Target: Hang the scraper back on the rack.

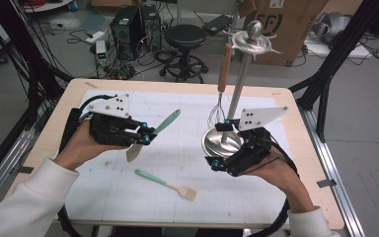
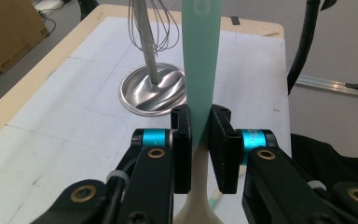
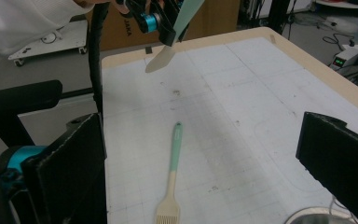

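Your left hand-held gripper (image 1: 147,136) holds a spatula (image 1: 150,134) off the worktop (image 1: 128,197); your right one waits wide

On the left, your jaws are clamped narrow on the spatula's mint-green handle, its cream blade hanging down and towards you and its handle tip pointing up and away, clear of the white mat. Nearer the middle, a basting brush (image 1: 166,183) with a mint-green handle and cream bristles lies flat on the mat, well apart from both hands. Further right stands a steel utensil stand (image 1: 222,142) with a whisk (image 1: 220,94) hanging from its top. Your right hand-held gripper (image 1: 220,145) hovers just beside the stand's round base, jaws spread wide with nothing between them
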Available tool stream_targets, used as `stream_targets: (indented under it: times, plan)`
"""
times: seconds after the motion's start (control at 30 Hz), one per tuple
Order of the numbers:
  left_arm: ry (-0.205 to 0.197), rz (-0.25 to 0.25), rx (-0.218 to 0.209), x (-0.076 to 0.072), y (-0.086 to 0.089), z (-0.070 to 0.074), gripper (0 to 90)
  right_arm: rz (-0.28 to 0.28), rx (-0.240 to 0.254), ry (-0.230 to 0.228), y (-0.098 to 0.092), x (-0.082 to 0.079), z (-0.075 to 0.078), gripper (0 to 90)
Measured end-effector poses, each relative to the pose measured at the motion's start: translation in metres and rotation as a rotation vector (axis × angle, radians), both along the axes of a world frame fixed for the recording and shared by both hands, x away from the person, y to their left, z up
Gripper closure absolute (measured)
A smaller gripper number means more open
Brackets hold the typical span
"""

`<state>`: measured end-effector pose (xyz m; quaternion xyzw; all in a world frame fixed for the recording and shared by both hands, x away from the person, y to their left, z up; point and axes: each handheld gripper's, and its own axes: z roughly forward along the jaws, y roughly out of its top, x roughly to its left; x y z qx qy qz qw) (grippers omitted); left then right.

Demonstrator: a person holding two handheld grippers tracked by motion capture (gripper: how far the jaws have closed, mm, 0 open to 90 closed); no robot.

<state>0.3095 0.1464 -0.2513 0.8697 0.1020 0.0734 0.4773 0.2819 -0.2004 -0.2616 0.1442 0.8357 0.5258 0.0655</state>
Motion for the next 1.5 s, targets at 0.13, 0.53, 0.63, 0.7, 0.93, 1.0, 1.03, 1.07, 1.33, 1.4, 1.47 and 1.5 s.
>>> stream_targets:
  times: [0.13, 0.53, 0.63, 0.7, 0.93, 1.0, 1.03, 1.07, 1.33, 1.4, 1.47, 1.5]
  plan:
    - [-0.003, 0.013, -0.006, 0.001, -0.002, 0.002, 79.9, 0.015, -0.011, 0.013, 0.01, 0.0, 0.003, 0.2]
    - [-0.007, 0.05, -0.02, 0.005, -0.003, 0.009, 79.9, 0.023, -0.005, 0.009, 0.038, 0.005, 0.011, 0.3]
    - [-0.007, 0.046, -0.022, 0.005, -0.004, 0.009, 79.9, 0.025, -0.017, 0.001, 0.043, 0.007, 0.013, 0.3]
    - [-0.009, 0.048, -0.018, 0.006, -0.004, 0.009, 79.9, 0.026, -0.016, 0.0, 0.045, 0.009, 0.015, 0.3]
    - [-0.006, 0.057, -0.019, 0.006, -0.004, 0.008, 79.9, 0.023, -0.008, 0.02, 0.055, 0.015, 0.021, 0.3]
    - [-0.003, 0.063, -0.022, 0.006, -0.003, 0.008, 79.9, 0.021, -0.004, 0.023, 0.056, 0.017, 0.022, 0.4]
    - [-0.002, 0.067, -0.024, 0.006, -0.003, 0.007, 79.9, 0.022, 0.001, 0.028, 0.057, 0.018, 0.023, 1.2]
    - [0.0, 0.072, -0.032, 0.006, -0.003, 0.007, 79.9, 0.024, 0.001, 0.029, 0.058, 0.019, 0.023, 2.1]
    - [-0.001, 0.072, -0.035, 0.007, -0.006, 0.006, 79.9, 0.021, -0.006, 0.037, 0.069, 0.025, 0.026, 6.9]
    - [-0.003, 0.073, -0.032, 0.007, -0.006, 0.006, 79.9, 0.022, -0.004, 0.048, 0.07, 0.026, 0.027, 12.0]
    - [0.0, 0.076, -0.037, 0.007, -0.006, 0.006, 79.9, 0.019, 0.0, 0.045, 0.072, 0.028, 0.028, 15.9]
    - [-0.002, 0.077, -0.036, 0.007, -0.006, 0.006, 79.9, 0.014, -0.001, 0.055, 0.072, 0.027, 0.028, 16.4]
